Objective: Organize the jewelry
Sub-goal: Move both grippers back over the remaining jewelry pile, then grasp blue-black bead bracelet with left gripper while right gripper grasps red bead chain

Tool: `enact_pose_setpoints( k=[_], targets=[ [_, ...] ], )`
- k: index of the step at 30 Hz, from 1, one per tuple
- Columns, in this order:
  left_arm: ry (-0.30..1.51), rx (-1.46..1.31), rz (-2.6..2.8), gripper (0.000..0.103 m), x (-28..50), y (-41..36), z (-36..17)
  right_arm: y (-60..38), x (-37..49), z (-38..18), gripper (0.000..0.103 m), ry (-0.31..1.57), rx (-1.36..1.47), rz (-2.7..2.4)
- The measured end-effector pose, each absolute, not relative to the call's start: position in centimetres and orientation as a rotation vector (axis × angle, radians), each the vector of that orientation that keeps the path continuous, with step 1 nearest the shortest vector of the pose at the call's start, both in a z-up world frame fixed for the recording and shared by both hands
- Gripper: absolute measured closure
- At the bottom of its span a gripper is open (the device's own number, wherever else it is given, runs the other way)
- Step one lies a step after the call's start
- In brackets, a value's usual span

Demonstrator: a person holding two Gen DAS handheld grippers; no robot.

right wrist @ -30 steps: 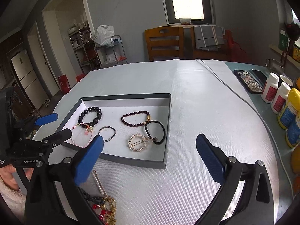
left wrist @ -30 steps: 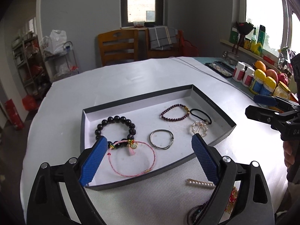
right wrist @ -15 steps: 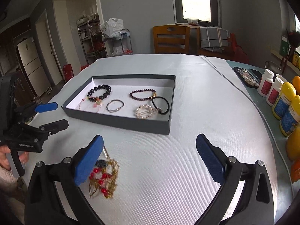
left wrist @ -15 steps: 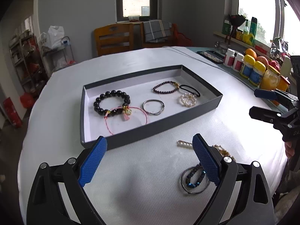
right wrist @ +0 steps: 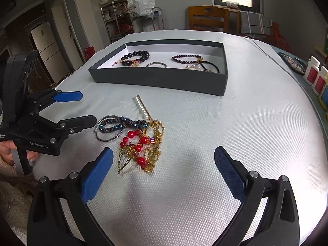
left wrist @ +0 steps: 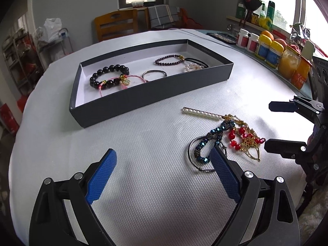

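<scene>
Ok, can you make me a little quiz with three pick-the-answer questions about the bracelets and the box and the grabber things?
1. Where is the pearl hair clip?
A. inside the grey box
B. on the table, outside the box
C. held in a gripper

2. What colour are the big round beads on the gold chain necklace?
A. red
B. green
C. white

3. How are the two grippers right now?
A. both shut on jewelry
B. one open, one shut
C. both open and empty

Answers:
1. B, the clip lies on the white table in front of the grey box, beside the loose pile.
2. A, red beads sit along the gold chain.
3. C, the left gripper and the right gripper both have their blue pads spread wide with nothing between them.
</scene>
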State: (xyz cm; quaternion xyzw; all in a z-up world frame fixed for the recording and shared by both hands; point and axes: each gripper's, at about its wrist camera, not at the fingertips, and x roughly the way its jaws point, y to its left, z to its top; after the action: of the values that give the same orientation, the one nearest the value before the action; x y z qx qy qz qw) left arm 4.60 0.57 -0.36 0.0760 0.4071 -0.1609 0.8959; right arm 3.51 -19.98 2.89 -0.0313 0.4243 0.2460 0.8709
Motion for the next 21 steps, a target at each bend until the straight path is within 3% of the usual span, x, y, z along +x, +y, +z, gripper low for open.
enact_pose_setpoints(
  k=[8, 13, 21],
  targets=[
    [0.840, 0.148, -0.338, 0.009, 4.3, 0.6, -0.3, -17.5, 3.1, 2.8, 0.026, 0.885, -0.116, 0.559],
    [0.835, 0.142, -0.344, 0.009, 4.1, 0.6, -0.2, -16.3, 3.1, 2.4, 0.047, 0.896, -0.140, 0.567],
    [0.831, 0.137, -0.352, 0.009, 4.1, 0.4, -0.1, -15.6, 3.2, 2.1, 0.071, 0.881, -0.190, 0.551]
  ],
)
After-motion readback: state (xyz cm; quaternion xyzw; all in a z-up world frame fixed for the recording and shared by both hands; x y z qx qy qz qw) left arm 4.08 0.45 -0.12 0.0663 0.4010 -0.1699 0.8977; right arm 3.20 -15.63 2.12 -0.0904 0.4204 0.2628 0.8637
